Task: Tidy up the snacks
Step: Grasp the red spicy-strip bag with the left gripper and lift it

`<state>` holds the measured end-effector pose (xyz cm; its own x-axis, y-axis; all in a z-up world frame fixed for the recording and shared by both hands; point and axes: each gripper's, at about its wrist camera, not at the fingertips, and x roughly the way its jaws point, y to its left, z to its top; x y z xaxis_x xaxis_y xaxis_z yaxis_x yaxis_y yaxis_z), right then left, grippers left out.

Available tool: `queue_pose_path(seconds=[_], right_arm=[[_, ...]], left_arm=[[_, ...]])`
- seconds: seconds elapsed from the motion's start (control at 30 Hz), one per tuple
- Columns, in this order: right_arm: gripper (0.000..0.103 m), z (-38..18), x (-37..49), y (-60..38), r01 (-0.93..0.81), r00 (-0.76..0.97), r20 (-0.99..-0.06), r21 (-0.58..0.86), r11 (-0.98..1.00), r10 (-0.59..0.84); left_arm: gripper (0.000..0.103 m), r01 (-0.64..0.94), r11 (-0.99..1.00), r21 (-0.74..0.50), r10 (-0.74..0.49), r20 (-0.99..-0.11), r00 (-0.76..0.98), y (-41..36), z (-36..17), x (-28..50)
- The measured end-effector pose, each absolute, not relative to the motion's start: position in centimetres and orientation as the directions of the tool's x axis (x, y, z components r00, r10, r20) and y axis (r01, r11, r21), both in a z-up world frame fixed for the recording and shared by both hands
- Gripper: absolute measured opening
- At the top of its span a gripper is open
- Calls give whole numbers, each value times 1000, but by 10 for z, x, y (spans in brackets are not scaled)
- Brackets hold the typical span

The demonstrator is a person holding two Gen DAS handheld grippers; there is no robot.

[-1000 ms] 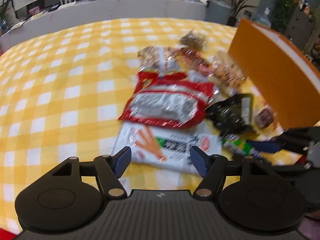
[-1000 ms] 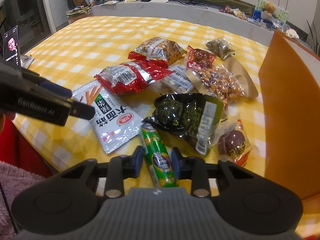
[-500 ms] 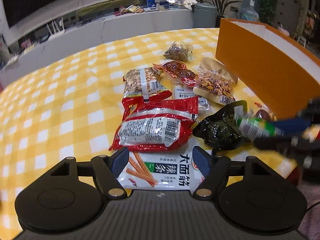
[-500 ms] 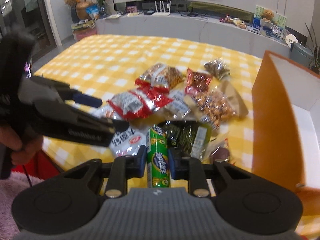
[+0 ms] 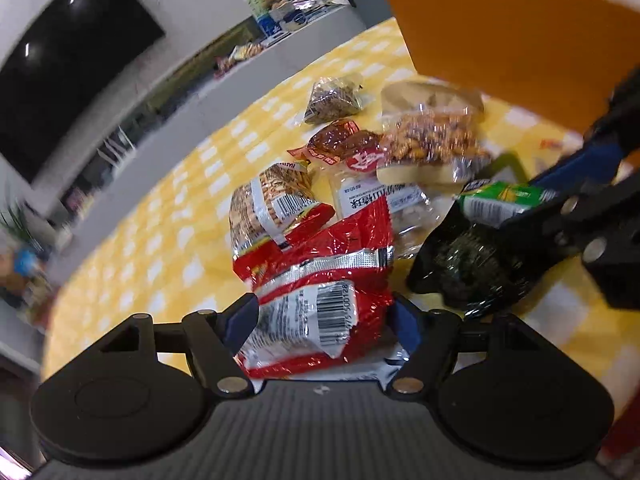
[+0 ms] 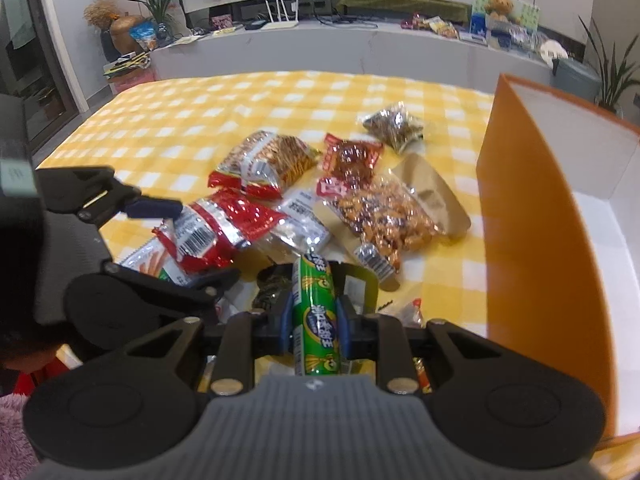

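Note:
My left gripper (image 5: 322,317) is open, and its blue pads stand on either side of a red foil snack bag (image 5: 320,280) lying on the yellow checked tablecloth (image 5: 168,248). The bag sits partly on a white packet printed with orange sticks (image 6: 148,258). My right gripper (image 6: 314,308) is shut on a green tube snack (image 6: 316,312), held above the other snacks. The left wrist view shows that tube (image 5: 500,200) at the right, over a dark green bag (image 5: 472,268). The orange box (image 6: 532,240), white inside, stands open at the right.
Beyond the red bag lie a striped cracker bag (image 6: 272,160), a clear white packet (image 6: 304,220), a peanut bag (image 6: 392,220), a small red packet (image 6: 352,160) and a dark nut packet (image 6: 394,124). A grey counter (image 6: 360,48) runs behind the table.
The left gripper rolled and moved forward from over the white packet until it straddled the red bag. The right gripper shut on the green tube and lifted it off the table.

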<state>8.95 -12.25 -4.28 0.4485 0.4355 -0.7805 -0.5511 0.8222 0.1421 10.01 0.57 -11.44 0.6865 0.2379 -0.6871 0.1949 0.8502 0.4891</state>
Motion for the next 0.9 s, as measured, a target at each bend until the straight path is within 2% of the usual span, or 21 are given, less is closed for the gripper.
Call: queue_pose_path(seconds=[0.13, 0.3, 0.5, 0.67, 0.9], right_arm=[[21, -48, 90, -125, -541, 444, -778, 162, 826, 444], [21, -49, 92, -128, -527, 429, -777, 197, 826, 460], [25, -49, 99, -130, -525, 397, -787, 228, 820, 473], [21, -48, 106, -132, -524, 363, -799, 250, 814, 479], [21, -31, 98, -129, -539, 399, -771, 242, 807, 497]], left_arm=[[85, 191, 823, 535, 267, -660, 703, 2, -118, 105], [60, 191, 816, 546, 276, -657, 701, 0, -120, 107], [47, 136, 834, 534, 283, -628, 725, 7, -108, 102], [30, 52, 873, 485, 280, -584, 761, 19, -82, 97], [28, -17, 899, 437, 279, -545, 791, 29, -50, 89]])
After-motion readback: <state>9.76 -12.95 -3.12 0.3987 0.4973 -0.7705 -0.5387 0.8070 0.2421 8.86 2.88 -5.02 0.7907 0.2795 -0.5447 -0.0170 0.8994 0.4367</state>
